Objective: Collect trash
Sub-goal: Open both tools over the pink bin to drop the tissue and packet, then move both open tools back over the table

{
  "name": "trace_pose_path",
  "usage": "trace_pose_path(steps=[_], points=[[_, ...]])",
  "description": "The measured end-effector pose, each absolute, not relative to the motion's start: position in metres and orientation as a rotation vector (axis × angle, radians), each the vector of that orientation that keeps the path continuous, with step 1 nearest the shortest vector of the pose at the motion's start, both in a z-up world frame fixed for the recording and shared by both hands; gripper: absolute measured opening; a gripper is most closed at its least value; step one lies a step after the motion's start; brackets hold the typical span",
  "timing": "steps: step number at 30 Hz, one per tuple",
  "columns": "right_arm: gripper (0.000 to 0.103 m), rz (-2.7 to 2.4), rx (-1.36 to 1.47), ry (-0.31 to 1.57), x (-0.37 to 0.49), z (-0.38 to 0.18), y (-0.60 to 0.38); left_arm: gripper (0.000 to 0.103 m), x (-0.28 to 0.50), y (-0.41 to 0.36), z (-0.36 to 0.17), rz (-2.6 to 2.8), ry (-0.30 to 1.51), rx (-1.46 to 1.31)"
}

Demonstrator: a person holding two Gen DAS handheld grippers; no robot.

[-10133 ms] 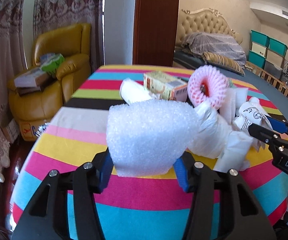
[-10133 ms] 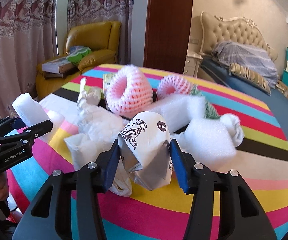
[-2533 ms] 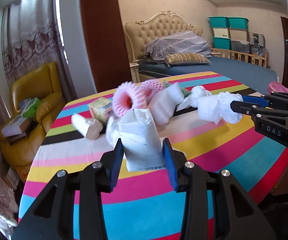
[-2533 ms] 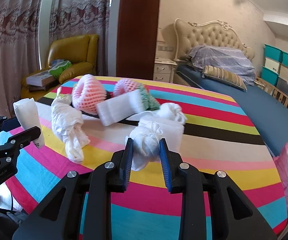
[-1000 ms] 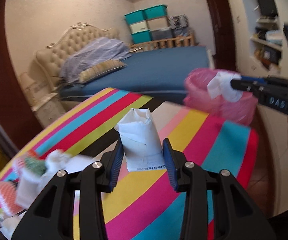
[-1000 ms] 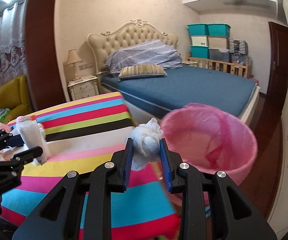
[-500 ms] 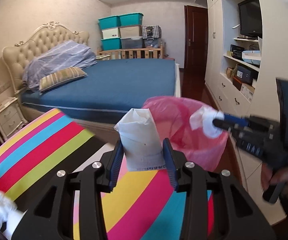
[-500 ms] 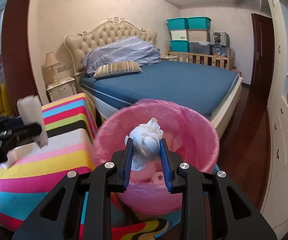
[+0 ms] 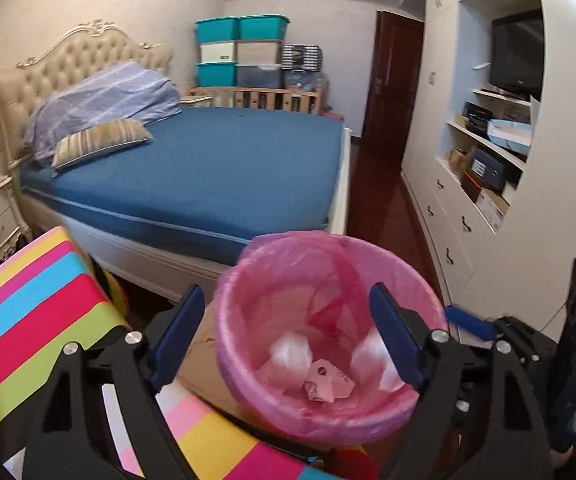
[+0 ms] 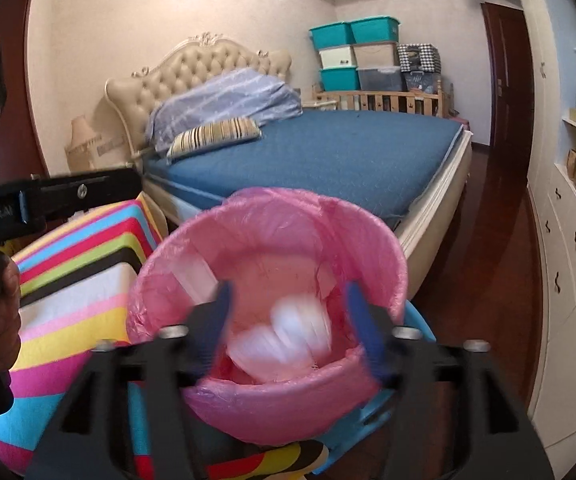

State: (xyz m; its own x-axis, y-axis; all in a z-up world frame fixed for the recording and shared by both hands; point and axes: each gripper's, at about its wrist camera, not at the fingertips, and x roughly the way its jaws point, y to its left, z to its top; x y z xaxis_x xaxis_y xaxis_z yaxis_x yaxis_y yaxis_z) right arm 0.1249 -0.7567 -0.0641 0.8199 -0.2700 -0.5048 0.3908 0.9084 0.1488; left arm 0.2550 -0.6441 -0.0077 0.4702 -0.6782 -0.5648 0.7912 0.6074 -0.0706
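The left gripper point(image 9: 288, 336) is a black plastic frame with cut-out openings in each arm and round silver screws on top. Its two fingers point(image 9: 176, 334) carry long dark-blue pads. In the right wrist view its black side shows a round screw head and small white lettering too blurred to read, with a black handle below it in a hand point(image 10: 2, 316).

The right gripper point(image 10: 288, 320) has the same black frame, silver screws and blue pads. Behind it stands a dark upright block with a small green light.
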Motion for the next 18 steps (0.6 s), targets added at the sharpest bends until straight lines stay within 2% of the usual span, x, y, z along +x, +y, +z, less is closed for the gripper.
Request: trace_pose_path(steps=[6, 11, 13, 18], points=[[0.069, -0.385, 0.270, 0.455, 0.106, -0.053, -0.752, 0.098, 0.254, -0.581, 0.006, -0.761, 0.512, 0.243], [0.070, -0.338, 0.256, 0.443, 0.103, -0.039, -0.719, 0.098, 0.241, -0.503, 0.008, -0.669, 0.535, 0.193], [0.077, -0.312, 0.250, 0.443, 0.107, -0.034, -0.702, 0.098, 0.237, -0.471, 0.006, -0.624, 0.557, 0.168], [0.082, -0.181, 0.258, 0.462, 0.124, -0.031, -0.645, 0.098, 0.222, -0.394, 0.002, -0.545, 0.593, 0.114]])
